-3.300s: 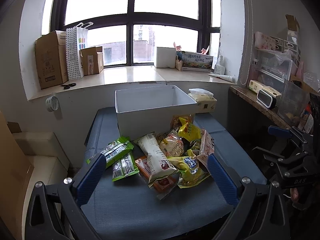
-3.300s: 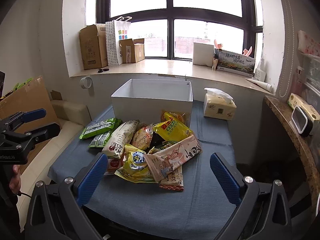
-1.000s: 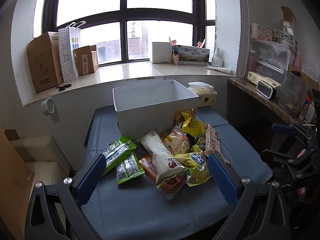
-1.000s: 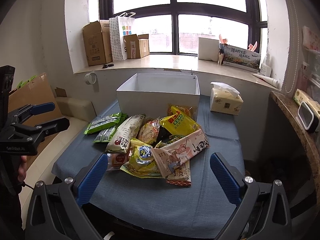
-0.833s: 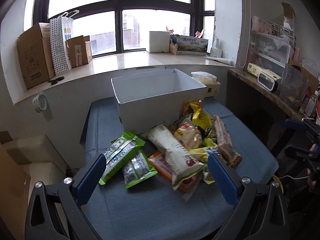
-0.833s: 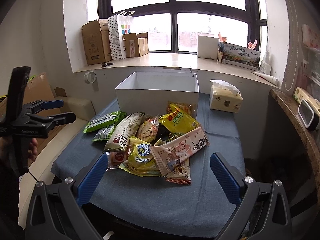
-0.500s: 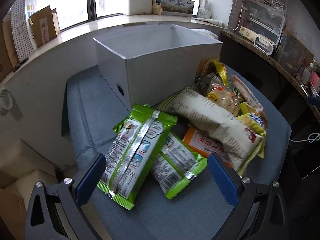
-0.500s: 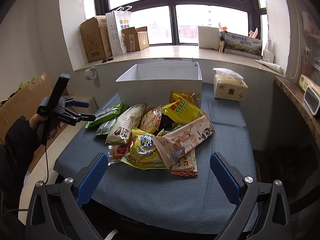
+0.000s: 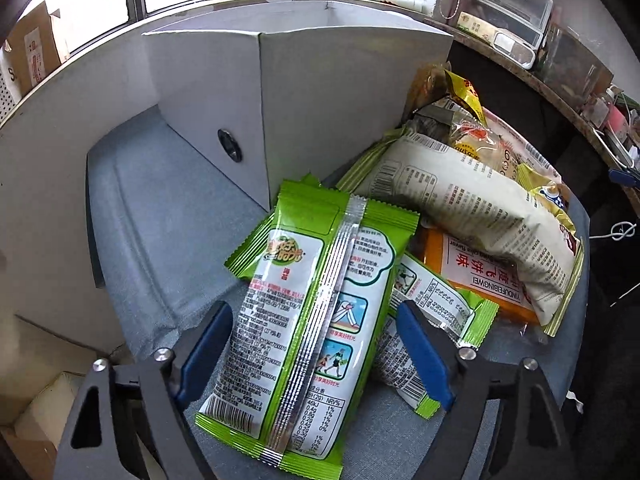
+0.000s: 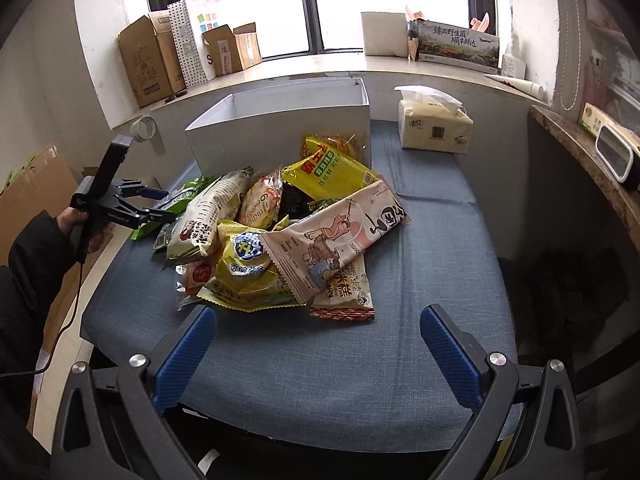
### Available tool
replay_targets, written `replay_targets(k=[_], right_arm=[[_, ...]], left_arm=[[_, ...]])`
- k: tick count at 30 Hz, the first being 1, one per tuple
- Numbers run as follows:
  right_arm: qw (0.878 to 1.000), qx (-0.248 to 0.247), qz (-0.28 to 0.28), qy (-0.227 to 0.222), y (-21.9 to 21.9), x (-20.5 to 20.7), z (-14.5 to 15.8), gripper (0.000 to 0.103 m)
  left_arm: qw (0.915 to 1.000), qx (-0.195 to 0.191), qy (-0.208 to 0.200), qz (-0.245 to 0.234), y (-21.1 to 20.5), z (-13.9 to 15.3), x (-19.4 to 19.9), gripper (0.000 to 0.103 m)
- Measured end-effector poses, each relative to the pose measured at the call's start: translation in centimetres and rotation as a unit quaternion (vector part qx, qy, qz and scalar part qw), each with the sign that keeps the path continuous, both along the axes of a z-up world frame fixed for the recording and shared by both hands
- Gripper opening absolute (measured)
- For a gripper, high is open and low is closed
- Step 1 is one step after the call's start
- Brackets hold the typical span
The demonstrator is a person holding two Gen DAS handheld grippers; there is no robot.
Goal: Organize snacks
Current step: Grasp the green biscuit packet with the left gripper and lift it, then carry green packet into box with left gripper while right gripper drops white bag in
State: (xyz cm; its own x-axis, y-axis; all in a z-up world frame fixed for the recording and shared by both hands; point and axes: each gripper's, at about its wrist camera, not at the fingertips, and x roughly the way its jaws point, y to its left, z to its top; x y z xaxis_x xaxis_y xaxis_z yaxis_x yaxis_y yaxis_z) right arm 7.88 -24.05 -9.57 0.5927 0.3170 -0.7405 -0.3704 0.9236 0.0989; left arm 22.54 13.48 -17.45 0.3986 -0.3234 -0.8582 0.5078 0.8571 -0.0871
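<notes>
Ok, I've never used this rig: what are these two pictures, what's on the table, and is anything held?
A person holds a hand-held gripper in each hand; each picture comes from a camera looking along one gripper's two blue fingers. The left gripper straddles a large green-and-white foil snack packet; its jaws are closing, not yet clearly pressing. The right gripper hangs open, holding nothing, over the blue-grey cloth table. A pile of snack packets lies before an open white cardboard box.
</notes>
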Motion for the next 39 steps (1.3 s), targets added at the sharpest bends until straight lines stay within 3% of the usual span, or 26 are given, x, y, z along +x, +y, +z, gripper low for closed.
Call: replay_targets(k=[4, 11, 18, 22, 25, 29, 32, 36, 39], right_arm=[[1.000, 0.002, 0.005, -0.002, 0.4, -0.2, 0.0, 0.103], [1.000, 0.008, 0.008, -0.003, 0.5, -0.4, -0.1, 0.103], [1.000, 0.024, 0.008, -0.010, 0.4, -0.5, -0.1, 0.103], [1.000, 0.025, 0.000, -0.007, 1.0, 0.6, -0.3, 0.103], [1.000, 0.005, 0.006, -0.018, 2.1, 1.4, -0.2, 0.103], [0.999, -0.007, 0.025, -0.036, 4.2, 3.0, 0.6, 0.103], [0.998, -0.014, 0.036, -0.042, 6.4, 4.3, 1.1, 0.103], [0.997, -0.021, 0.061, -0.046, 9.9, 5.7, 1.4, 0.103], [0.994, -0.023, 0.092, -0.046, 13.0, 6.6, 1.3, 0.103]], left_arm=[[1.0000, -0.005, 0.002, -0.002, -0.1, 0.5, 0.0, 0.075], [0.9989, 0.020, -0.030, 0.031, -0.4, 1.9, -1.0, 0.073], [0.9909, 0.004, -0.080, 0.109, -0.9, 5.5, -4.3, 0.073], [0.9775, -0.007, -0.115, 0.177, -2.6, 8.0, -7.4, 0.073], [0.9599, 0.001, -0.139, 0.244, -3.9, 9.4, -9.6, 0.074], [0.9431, -0.009, -0.174, 0.283, -5.6, 10.9, -12.9, 0.074], [0.9331, -0.040, -0.186, 0.305, -6.0, 11.5, -15.1, 0.074], [0.9087, -0.045, -0.218, 0.353, -5.5, 12.9, -18.0, 0.074], [0.8966, -0.052, -0.237, 0.370, -4.6, 13.8, -19.7, 0.074]])
